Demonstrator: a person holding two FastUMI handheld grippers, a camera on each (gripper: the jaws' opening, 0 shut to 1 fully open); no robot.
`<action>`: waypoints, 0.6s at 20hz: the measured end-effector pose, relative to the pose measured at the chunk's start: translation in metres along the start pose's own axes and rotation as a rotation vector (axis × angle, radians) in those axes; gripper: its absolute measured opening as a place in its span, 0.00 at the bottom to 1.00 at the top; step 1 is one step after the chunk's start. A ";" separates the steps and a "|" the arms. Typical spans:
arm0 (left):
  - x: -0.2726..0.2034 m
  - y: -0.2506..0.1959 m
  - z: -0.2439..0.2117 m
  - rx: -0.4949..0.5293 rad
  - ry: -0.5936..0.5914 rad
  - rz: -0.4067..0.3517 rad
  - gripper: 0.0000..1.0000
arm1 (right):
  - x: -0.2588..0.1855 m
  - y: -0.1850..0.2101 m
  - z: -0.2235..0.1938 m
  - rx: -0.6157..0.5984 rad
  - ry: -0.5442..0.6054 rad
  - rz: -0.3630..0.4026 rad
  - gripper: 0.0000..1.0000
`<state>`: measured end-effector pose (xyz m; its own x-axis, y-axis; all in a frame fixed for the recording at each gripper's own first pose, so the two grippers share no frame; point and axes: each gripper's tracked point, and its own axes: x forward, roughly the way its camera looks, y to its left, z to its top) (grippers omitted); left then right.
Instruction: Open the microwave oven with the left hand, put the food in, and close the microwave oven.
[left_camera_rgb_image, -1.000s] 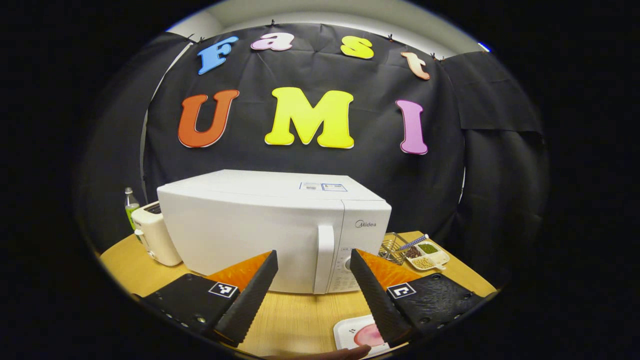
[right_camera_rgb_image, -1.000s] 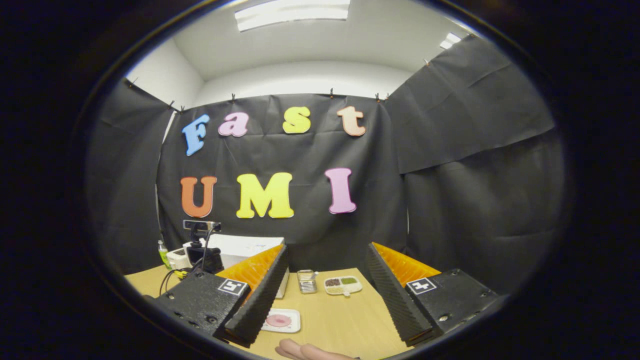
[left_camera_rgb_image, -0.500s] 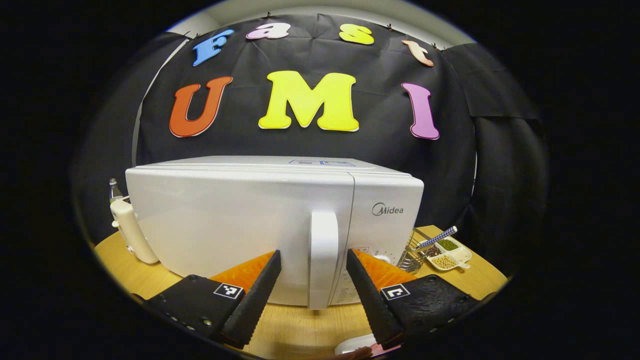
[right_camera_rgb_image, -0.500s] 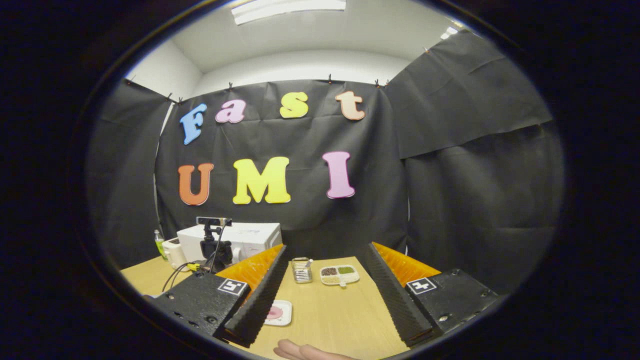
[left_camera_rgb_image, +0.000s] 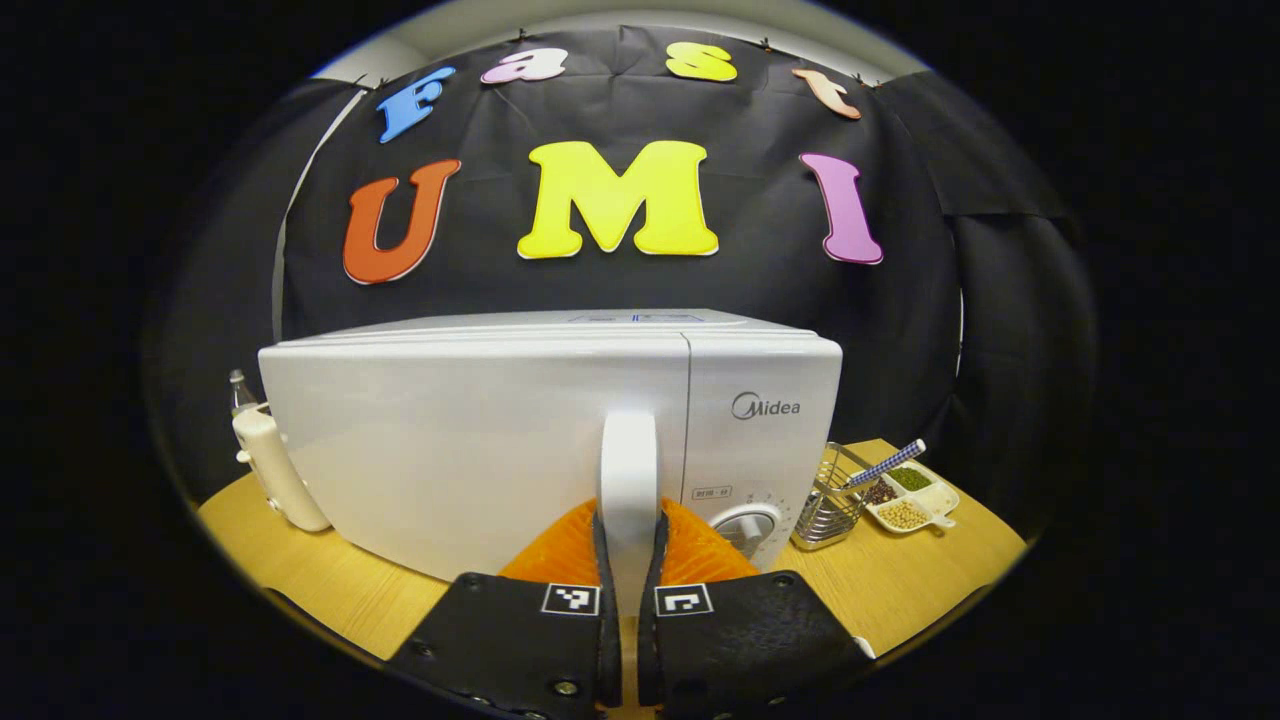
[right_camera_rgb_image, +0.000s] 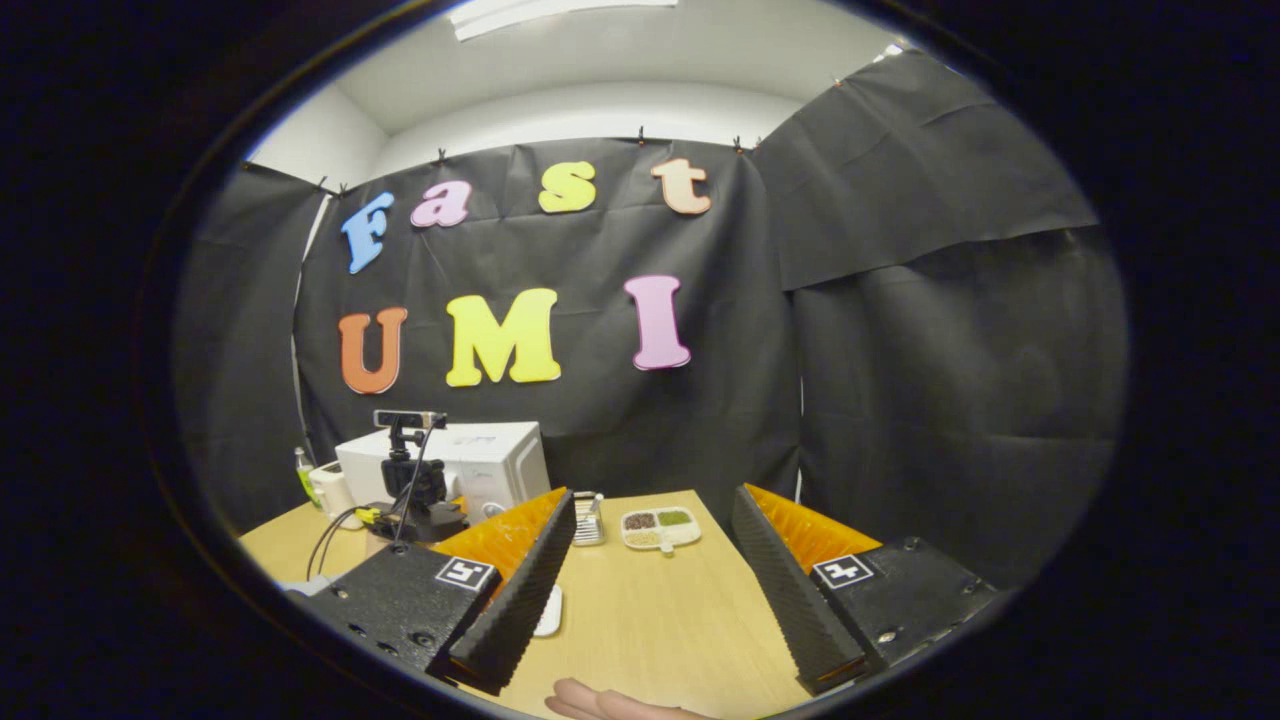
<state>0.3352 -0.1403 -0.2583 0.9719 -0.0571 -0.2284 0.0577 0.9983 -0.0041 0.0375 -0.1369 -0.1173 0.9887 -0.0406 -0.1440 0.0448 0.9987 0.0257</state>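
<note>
Desk (right_camera_rgb_image: 650, 620): pale wood, carrying everything; seen in both views.
Microwave (left_camera_rgb_image: 450, 430): white, standing on the desk directly ahead of the left tongs, door shut flush with the body. In the right gripper view it sits far off to the left (right_camera_rgb_image: 480, 465), partly behind the left tongs' camera mount.
Handle (left_camera_rgb_image: 628, 470): a white upright bar at the door's right edge, just left of the control panel; its long axis runs vertically.
Left tongs (left_camera_rgb_image: 628, 590): pressed in on the lower part of the handle, one finger on each side, so the bar is pinched between them.
Right tongs (right_camera_rgb_image: 650, 590): spread wide, holding nothing, hovering over bare desk well to the right of the microwave.
Key relation: the handle lies straight ahead of the left tongs and stands upright between their fingers. The hinge is probably on the door's left side, so the pull should swing back toward the person and round to the left. The left hand is on the door; the right is well apart from it.
Plate (right_camera_rgb_image: 548, 610): a white edge showing just behind the right tongs' left finger; most likely the food's dish, but the food itself is hidden. The right tongs are the nearer pair.
Toaster (left_camera_rgb_image: 270, 470): small, pale, just left of the microwave.
Rack (left_camera_rgb_image: 825, 500): wire holder just right of the microwave.
Dish (left_camera_rgb_image: 910, 497): small divided tray of beans beside the rack.
Stage: door gripped, not yet opened; food not yet in.
</note>
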 end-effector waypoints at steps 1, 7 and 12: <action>-0.001 -0.001 0.000 -0.016 0.001 -0.017 0.06 | -0.001 -0.001 -0.001 -0.003 0.004 -0.001 1.00; -0.080 0.018 -0.013 -0.064 -0.028 -0.084 0.06 | -0.010 -0.004 0.001 -0.010 -0.009 -0.014 1.00; -0.150 0.059 -0.027 -0.041 -0.043 -0.110 0.05 | -0.015 0.013 -0.012 -0.003 0.021 0.003 1.00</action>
<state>0.1871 -0.0725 -0.2505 0.9693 -0.1653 -0.1820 0.1556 0.9856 -0.0665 0.0212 -0.1228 -0.1264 0.9857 -0.0366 -0.1645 0.0409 0.9989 0.0234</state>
